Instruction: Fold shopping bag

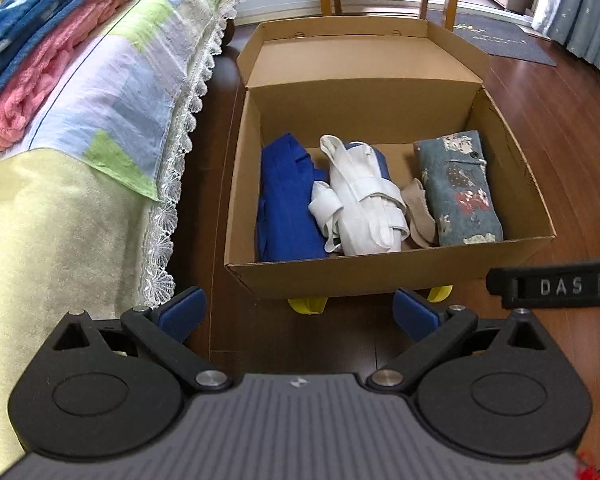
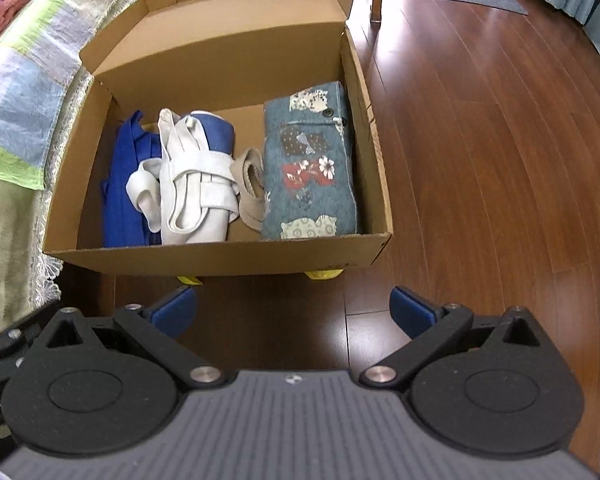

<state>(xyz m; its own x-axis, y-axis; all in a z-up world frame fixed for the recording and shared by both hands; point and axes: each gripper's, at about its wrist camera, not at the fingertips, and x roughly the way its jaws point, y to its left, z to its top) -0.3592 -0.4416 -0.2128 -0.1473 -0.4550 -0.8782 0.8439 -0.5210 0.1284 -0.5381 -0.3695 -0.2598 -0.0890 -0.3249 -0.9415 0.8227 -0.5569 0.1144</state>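
Nearest, the left gripper [image 1: 298, 312] and right gripper [image 2: 294, 308] hover above the wood floor [image 2: 480, 160] with fingers spread wide and empty, "DAS" lettered on the right one, before a cardboard box [image 1: 340, 276] holding the folded patchwork shopping bag [image 2: 310, 168] at its right wall.

Three folded shopping bags lie side by side in the cardboard box [image 2: 220, 258]: a blue bag [image 2: 120, 196] at its left wall, a white bag [image 2: 192, 200] wrapped in its straps mid-box, a patchwork bag [image 2: 310, 168] against its right wall.
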